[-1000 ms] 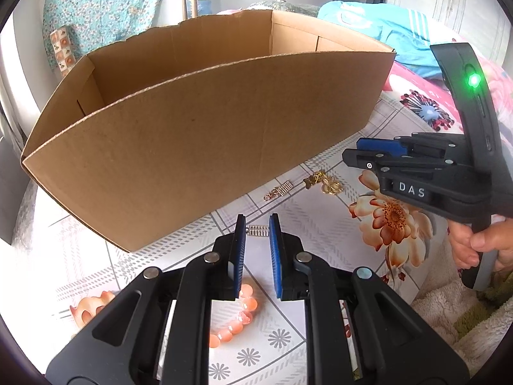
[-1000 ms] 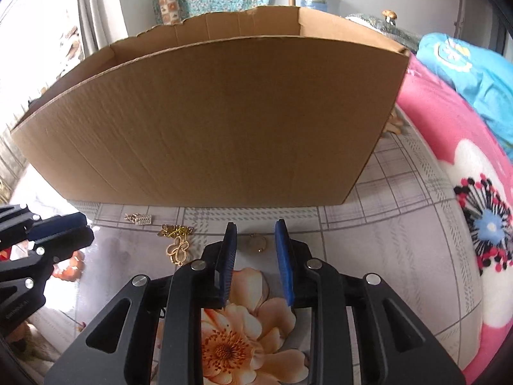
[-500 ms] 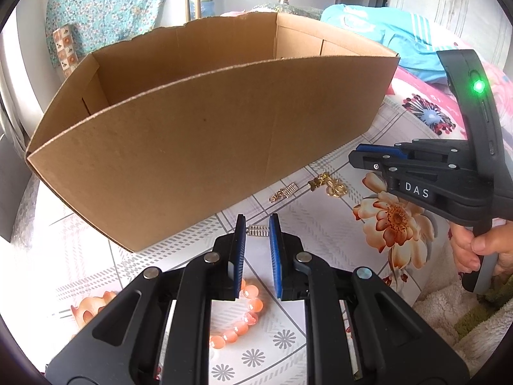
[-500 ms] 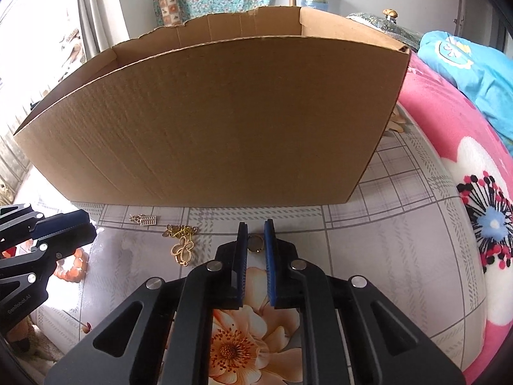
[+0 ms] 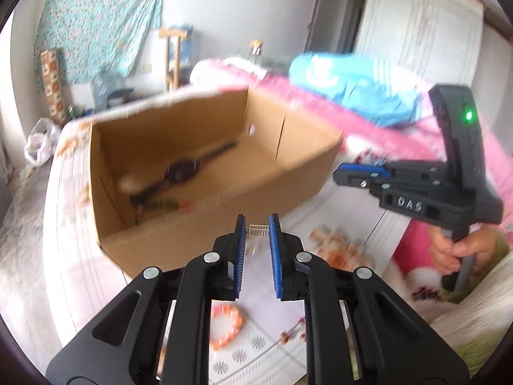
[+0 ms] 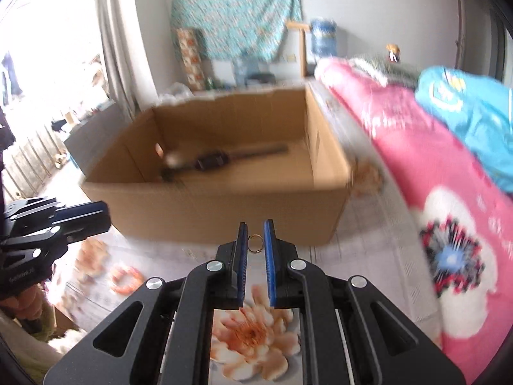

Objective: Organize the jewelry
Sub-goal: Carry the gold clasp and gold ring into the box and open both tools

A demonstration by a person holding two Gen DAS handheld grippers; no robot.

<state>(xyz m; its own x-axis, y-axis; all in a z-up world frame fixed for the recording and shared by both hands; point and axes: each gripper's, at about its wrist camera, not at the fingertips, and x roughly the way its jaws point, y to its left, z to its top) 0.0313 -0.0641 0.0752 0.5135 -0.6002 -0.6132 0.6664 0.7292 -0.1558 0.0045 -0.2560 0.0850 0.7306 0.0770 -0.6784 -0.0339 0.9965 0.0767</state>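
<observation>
A: Small gold ring [image 6: 255,243], pinched between the blue pads of the right gripper [image 6: 255,240]; it sits up off the floral tablecloth [image 6: 250,333], just short of the near wall of the open brown cardboard box [image 6: 224,205].

B: And the left gripper [image 5: 257,232]?

A: Its fingers are closed on a small silver comb-like clasp [image 5: 258,230], held crosswise between the pads; it hangs just before the box's [image 5: 205,215] near rim, the top edge of which lies a little beyond the tips.

B: Room over the box?

A: The top is open with no flaps over it; inside, a dark wristwatch [image 6: 211,161] lies along the floor, blurred; the space to either side of it looks bare cardboard. On the right, the pink flowered blanket [image 6: 426,166] crowds close to the box's right wall.

B: Poses?

A: Both tools point forward toward the box, roughly level; the right one is seen side-on from the left camera, the hand [image 5: 455,250] gripping its handle low. An orange bead bracelet [image 5: 226,324] rests on the cloth beneath the left gripper.
</observation>
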